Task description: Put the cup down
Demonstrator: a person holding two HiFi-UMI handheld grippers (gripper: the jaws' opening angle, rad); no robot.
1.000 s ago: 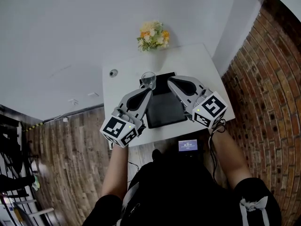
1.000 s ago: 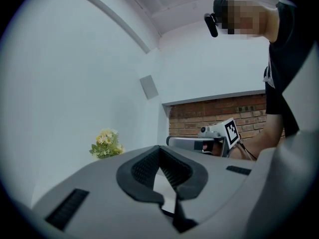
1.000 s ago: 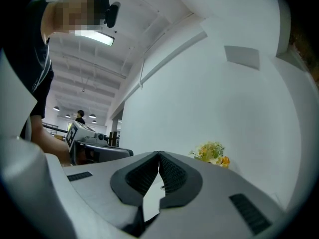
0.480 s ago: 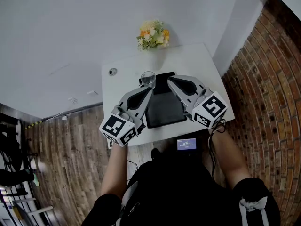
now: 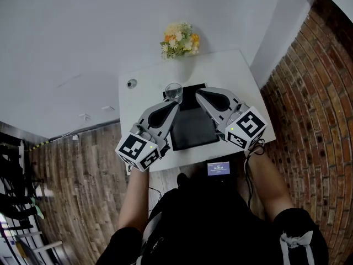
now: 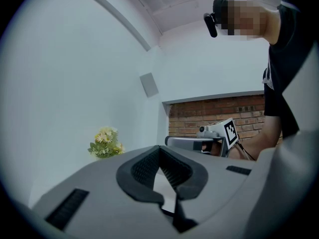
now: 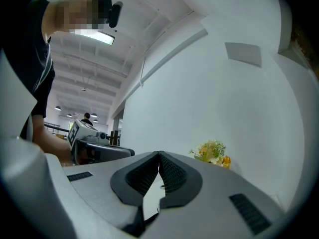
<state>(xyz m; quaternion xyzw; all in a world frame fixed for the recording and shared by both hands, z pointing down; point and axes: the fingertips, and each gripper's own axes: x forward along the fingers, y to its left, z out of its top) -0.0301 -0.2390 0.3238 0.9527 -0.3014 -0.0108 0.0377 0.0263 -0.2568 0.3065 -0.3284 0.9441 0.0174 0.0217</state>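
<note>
A small clear glass cup stands upright at the far left corner of the black mat on the white table. My left gripper is shut and empty, its tip just on the near side of the cup; I cannot tell whether it touches the glass. My right gripper is shut and empty too, over the mat to the right of the cup. In the left gripper view the jaws meet with nothing between them. The right gripper view shows the same. Neither gripper view shows the cup.
A bunch of yellow and white flowers stands at the table's far edge against the white wall. A small round object lies at the far left of the table. A device with a lit screen sits at the near edge. A brick wall rises at the right.
</note>
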